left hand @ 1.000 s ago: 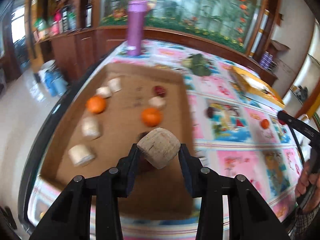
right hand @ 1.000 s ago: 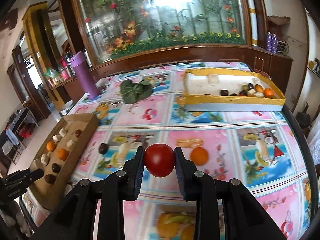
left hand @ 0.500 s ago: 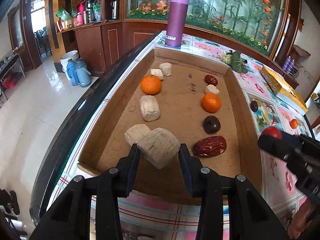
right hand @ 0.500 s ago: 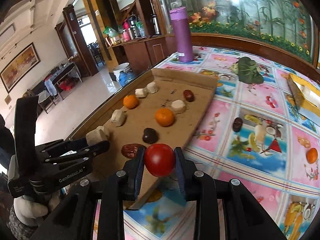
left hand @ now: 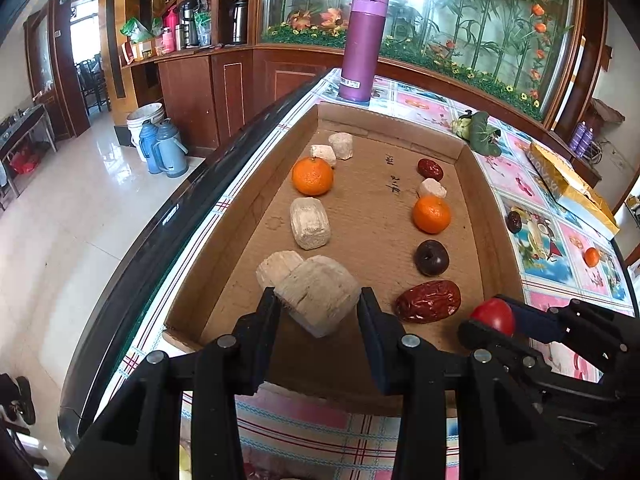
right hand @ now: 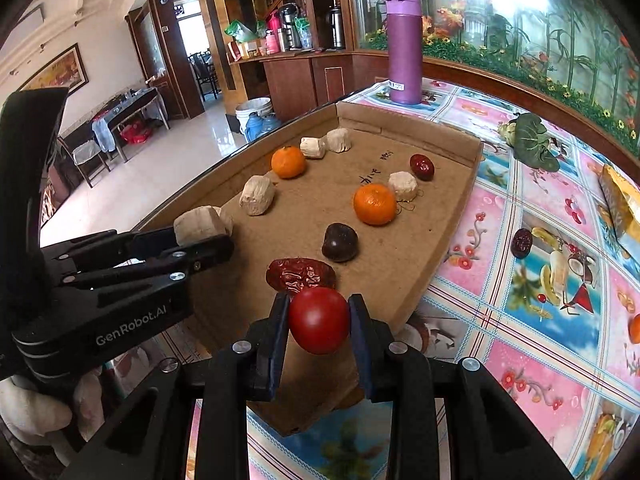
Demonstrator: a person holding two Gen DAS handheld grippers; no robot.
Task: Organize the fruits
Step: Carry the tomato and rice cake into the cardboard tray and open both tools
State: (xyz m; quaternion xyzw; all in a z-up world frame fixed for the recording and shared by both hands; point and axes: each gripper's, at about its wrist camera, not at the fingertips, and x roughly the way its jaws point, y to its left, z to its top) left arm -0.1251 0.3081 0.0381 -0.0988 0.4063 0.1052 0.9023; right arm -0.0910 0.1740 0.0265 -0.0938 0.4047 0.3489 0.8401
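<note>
My left gripper (left hand: 318, 312) is shut on a pale beige block (left hand: 318, 294) and holds it over the near left part of a cardboard tray (left hand: 486, 216). My right gripper (right hand: 318, 320) is shut on a red tomato (right hand: 319, 320) over the tray's near edge, just before a red date (right hand: 300, 274). In the tray lie two rows: beige blocks (left hand: 310, 222) and an orange (left hand: 312, 176) on the left, a dark plum (left hand: 431, 257), an orange (left hand: 431, 214), a small block and a date on the right.
A purple flask (left hand: 363, 48) stands beyond the tray. On the patterned tablecloth lie a green leafy vegetable (right hand: 530, 142), a dark date (right hand: 521, 242), a small orange (left hand: 591, 257) and a yellow box (left hand: 568, 184). The table's left edge drops to the floor.
Both grippers have moved in over the near end of the tray, each holding its item. The right gripper has swung left from the open tablecloth to beside the left one.
</note>
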